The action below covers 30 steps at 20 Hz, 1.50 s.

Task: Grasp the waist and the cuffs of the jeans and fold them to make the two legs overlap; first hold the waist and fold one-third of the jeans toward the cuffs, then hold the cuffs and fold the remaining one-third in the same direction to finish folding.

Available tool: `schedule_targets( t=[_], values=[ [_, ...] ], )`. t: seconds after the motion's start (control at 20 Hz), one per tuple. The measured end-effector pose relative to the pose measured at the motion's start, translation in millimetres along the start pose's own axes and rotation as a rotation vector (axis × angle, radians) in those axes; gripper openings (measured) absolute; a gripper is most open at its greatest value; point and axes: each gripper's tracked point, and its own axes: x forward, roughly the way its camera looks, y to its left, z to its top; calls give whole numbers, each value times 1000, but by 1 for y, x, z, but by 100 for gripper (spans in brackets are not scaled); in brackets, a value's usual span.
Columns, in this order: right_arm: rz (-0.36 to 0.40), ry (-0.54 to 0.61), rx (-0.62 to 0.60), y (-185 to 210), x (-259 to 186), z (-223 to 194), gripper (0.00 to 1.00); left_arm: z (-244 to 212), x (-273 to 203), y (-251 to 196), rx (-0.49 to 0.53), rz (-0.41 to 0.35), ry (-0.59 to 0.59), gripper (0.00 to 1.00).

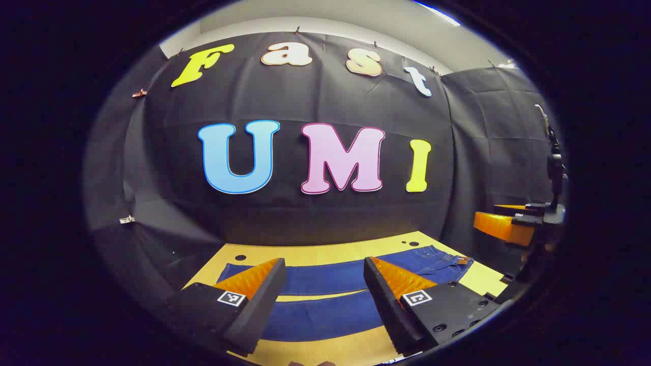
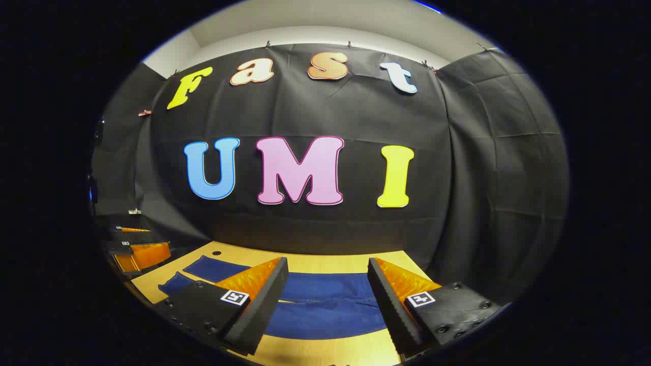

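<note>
No bins or boxes here, so the wooden table (image 1: 325, 251) is what's carrying everything: a pair of dark blue jeans (image 1: 325, 277) spread flat across it, both legs side by side with a thin strip of wood showing between them.

In the left gripper view, the left gripper (image 1: 323, 269) sits at the bottom centre of the frame with its fingers wide apart and nothing between them, held above the legs. The waist end (you can make out a pocket and stitching) lies toward the lower right of that frame. At the right edge of that frame the right gripper (image 1: 508, 218) hangs near the waist end.

In the right gripper view, the right gripper (image 2: 327, 269) is also spread open and empty, bottom centre, with the jeans (image 2: 325, 305) lying under and beyond its fingers. The left gripper (image 2: 136, 244) shows at the lower left edge there, near the far end of the legs.

Behind the table is the black cloth wall (image 1: 315, 213). A couple of round holes (image 1: 240, 257) sit in the tabletop along the back edge.
</note>
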Motion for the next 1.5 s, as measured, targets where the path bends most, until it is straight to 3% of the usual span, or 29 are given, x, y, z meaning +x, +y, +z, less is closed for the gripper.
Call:
schedule_targets(
  t=[0.25,0.35,0.45,0.65,0.8,1.2,1.3,1.5],
  values=[
    [15,-2,1,6,-1,0,96,9,0,-2,68,-3,-21,96],
    [26,1,-9,12,0,-1,93,6,1,-8,56,-22,-17,96],
    [40,-2,-18,17,0,1,99,3,2,-9,42,-24,-7,96],
    [72,12,-36,28,0,-4,96,1,2,-8,49,-20,-3,96],
    [80,12,-41,32,2,-5,96,9,2,-1,92,5,-37,96],
    [57,42,-59,23,15,-16,96,-17,8,39,48,45,27,98],
    [60,64,-63,22,17,-22,96,-36,7,68,120,62,75,98],
    [57,97,-98,13,21,-33,96,-96,3,158,373,97,246,98]
  ],
)
